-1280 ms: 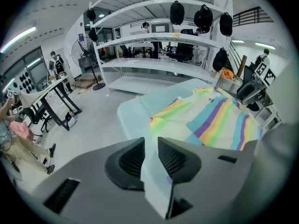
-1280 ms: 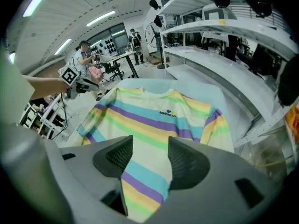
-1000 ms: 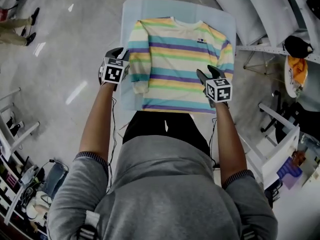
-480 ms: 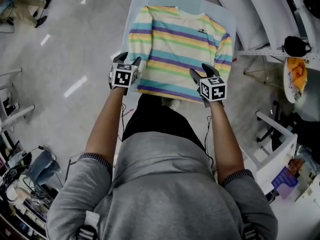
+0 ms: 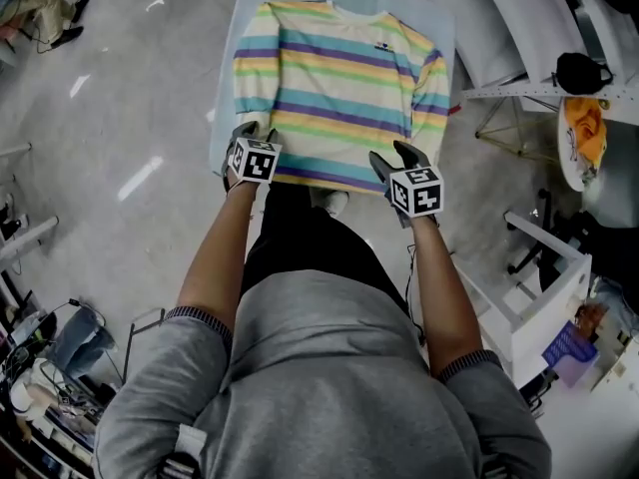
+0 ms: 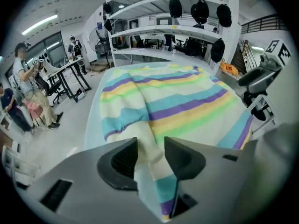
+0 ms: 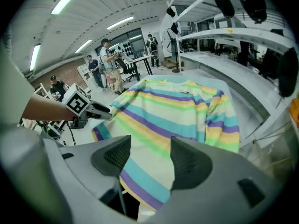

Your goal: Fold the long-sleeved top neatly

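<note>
My left hand-held gripper point(image 6: 150, 146) was released. Its jaws had just been closing a little, with the lower left corner of the long-sleeved top point(image 6: 177, 97) between them, but the pads did not press the cloth. In the head view this hand-held gripper point(image 5: 252, 134) stood at the left end of the hem.

My right hand-held gripper point(image 7: 150, 153) was released too. Its jaws had just been opening, and the striped hem showed in the gap between them, not gripped. In the head view it point(image 5: 392, 158) was at the right end of the hem.

The top point(image 5: 334, 88) lay flat on the pale blue tabletop point(image 5: 228, 78) in the upper middle of the frame, with the collar toward the top edge.
</note>
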Demonstrator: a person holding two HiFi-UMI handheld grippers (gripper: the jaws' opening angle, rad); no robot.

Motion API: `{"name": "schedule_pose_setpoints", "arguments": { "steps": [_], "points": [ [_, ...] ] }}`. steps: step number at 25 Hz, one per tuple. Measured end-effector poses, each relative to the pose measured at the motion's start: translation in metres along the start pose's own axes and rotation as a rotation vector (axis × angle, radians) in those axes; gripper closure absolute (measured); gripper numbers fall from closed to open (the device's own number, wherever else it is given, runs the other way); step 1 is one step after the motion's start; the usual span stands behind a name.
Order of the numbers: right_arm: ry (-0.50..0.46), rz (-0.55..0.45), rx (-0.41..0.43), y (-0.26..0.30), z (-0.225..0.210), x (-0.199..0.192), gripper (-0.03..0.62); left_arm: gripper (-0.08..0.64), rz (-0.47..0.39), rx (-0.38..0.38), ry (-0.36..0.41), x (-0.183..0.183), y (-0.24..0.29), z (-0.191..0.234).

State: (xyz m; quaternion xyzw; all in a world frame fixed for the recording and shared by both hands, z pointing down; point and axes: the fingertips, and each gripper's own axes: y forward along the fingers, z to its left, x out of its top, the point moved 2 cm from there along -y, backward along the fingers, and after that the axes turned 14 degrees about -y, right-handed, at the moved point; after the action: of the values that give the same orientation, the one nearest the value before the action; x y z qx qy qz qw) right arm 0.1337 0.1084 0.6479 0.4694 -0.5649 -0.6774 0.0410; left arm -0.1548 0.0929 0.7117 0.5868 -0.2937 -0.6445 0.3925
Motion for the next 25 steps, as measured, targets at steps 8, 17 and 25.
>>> {"name": "schedule_pose_setpoints", "arguments": {
  "steps": [8, 17, 25],
  "points": [
    [0.024, 0.007, -0.020, -0.013, -0.010, -0.020, 0.311, 0.528, -0.069, 0.075, -0.031, 0.020, -0.019, 0.028],
    [0.003, -0.037, -0.032, -0.029, -0.019, 0.023, 0.311, 0.528, -0.218, 0.089, -0.120, 0.120, -0.101, 0.084],
    [0.015, -0.040, -0.080, -0.039, -0.037, 0.074, 0.311, 0.528, -0.259, 0.092, -0.189, 0.199, -0.126, 0.154]
  ]
}}
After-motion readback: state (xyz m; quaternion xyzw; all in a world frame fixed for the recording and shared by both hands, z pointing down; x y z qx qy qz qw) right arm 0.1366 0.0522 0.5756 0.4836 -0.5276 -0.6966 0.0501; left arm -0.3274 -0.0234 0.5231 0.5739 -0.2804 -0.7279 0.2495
